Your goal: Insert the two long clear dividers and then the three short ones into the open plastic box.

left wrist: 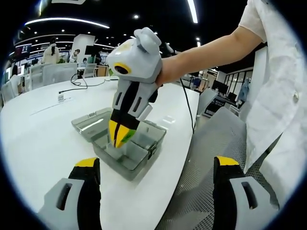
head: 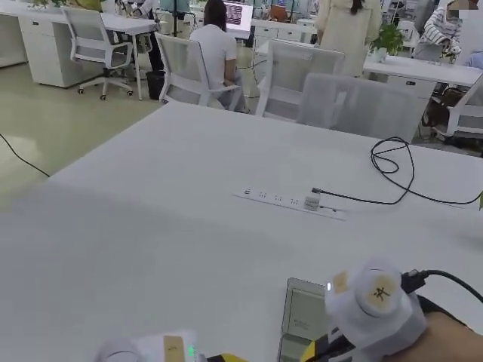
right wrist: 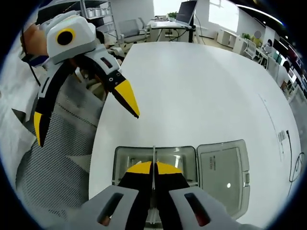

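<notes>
1. Clear plastic box [right wrist: 180, 158] lies open on the white tabletop [right wrist: 201, 86] near its edge, its lid [right wrist: 223, 172] folded out beside it.
2. Right claw [right wrist: 153, 165] is pressed together, tips down inside the box, pinching a thin clear divider [right wrist: 153, 153] that stands upright across the middle.
3. Left claw [left wrist: 156, 163] is spread wide, yellow tips well apart, held off to one side of the box.

Divider [right wrist: 153, 152] in box [right wrist: 178, 149], seemingly upright; box near table [right wrist: 201, 86] edge.
</notes>
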`<state>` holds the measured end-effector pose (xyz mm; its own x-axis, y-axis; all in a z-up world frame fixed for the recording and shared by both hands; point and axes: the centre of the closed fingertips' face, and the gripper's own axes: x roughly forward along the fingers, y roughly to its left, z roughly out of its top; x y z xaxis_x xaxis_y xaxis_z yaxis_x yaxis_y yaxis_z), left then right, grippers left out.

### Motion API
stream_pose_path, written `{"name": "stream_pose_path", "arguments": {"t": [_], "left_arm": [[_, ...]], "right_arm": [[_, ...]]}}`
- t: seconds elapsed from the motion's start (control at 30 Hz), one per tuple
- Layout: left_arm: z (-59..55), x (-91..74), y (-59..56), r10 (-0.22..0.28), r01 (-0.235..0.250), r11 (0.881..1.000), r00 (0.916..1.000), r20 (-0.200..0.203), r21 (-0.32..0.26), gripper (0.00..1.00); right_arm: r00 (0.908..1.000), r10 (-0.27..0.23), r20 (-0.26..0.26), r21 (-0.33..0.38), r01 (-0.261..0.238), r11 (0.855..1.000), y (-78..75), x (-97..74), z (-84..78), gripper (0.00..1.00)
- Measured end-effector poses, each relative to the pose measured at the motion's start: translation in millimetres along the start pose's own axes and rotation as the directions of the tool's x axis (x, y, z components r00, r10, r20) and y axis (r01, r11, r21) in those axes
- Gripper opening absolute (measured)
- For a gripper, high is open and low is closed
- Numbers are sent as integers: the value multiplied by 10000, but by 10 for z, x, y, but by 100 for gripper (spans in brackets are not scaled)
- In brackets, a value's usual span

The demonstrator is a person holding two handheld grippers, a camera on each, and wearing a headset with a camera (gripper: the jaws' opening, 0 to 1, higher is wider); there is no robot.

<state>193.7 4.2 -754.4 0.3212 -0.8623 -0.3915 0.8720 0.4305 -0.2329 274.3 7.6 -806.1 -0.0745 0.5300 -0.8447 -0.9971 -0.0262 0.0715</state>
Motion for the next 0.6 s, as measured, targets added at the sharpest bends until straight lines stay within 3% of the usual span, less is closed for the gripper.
{"name": "stream_pose_path", "arguments": {"t": [0.6], "left_arm": [[1,-3,-5,-28,28,10000,10000,-34,32,100]], "right_arm": [[9958,18,-919,-219,-38,9998,13,107,-76,3]]}}
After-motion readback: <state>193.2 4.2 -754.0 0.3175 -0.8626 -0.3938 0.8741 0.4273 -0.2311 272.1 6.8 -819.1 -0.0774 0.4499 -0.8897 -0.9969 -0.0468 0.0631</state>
